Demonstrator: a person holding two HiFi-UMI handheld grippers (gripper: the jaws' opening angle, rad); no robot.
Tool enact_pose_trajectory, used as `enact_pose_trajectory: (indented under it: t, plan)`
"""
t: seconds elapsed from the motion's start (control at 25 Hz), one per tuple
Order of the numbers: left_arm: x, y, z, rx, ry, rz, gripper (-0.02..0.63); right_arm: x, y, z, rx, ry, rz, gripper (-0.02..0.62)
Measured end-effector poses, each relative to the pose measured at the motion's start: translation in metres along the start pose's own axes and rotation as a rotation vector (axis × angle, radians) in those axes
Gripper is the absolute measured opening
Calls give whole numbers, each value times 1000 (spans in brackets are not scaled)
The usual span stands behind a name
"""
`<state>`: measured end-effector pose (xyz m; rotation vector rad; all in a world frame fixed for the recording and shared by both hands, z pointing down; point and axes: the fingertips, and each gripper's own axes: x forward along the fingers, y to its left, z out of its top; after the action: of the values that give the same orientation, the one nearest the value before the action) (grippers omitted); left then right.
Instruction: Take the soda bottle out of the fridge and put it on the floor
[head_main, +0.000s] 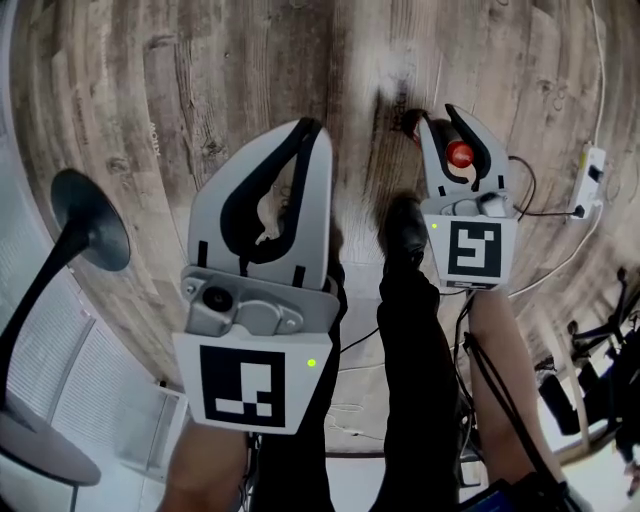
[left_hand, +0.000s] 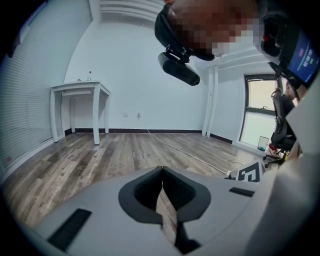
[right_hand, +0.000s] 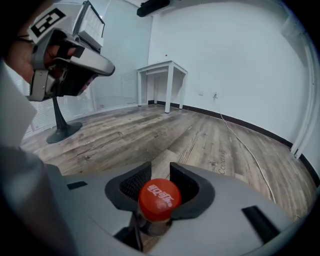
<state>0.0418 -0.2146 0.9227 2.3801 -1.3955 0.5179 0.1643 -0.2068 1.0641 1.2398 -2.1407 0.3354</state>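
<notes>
"Letting go here looks risky: the fingers (right_hand: 187, 188) of the right gripper (right_hand: 160, 169) stand narrowly parted round the soda bottle (right_hand: 159, 199), and nothing shows its base meeting the floor (right_hand: 125, 135). It could drop or tip."

"Agreed, its body is hidden. The left gripper (left_hand: 162, 170), fingers (left_hand: 145, 190) pressed together and empty, hangs well apart."

"That shoe (head_main: 405, 225) nearby might knock it."

"Farther off, just a cable (right_hand: 240, 140); no fridge in sight."

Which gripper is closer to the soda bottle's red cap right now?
Right. The right gripper has the red cap between its jaws; the left gripper is off to the side, jaws together on nothing.
</notes>
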Motion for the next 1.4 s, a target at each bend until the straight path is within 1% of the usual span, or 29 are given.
enact_pose_trajectory:
  t: [0.04,0.12,0.28,0.48,0.6,0.72,0.84,0.96,1.08,1.2,1.32,1.4]
  plan:
    - [-1,1,2,1,-3,0,17,0,2,-2,9,24,-2,143]
    - [-3,3,6,3,-6,3,17,-1,4,-5,18,54,-8,161]
    - [-8,7,12,6,-15,6,17,-5,2,-8,27,67,-20,204]
    - [-12,9,20,7,-22,9,17,-12,2,3,30,47,-11,212]
    - [-14,8,31,16,-30,9,17,-18,-1,16,32,27,-19,213]
    - [-21,8,50,21,-46,15,17,-30,-5,39,22,-17,-29,213]
    - [-30,5,73,20,-57,21,17,-47,-9,63,27,-36,-30,212]
    - [-36,4,104,17,-86,31,17,-61,-19,96,30,-90,-41,212]
    - [-43,4,138,22,-123,43,17,-77,-31,138,21,-163,-56,209]
    - [-52,4,174,24,-156,63,17,-97,-45,177,27,-203,-72,186]
    - [-63,5,213,17,-193,96,17,-121,-57,210,46,-199,-74,147]
    - [-73,6,240,7,-214,120,17,-138,-63,241,56,-234,-72,124]
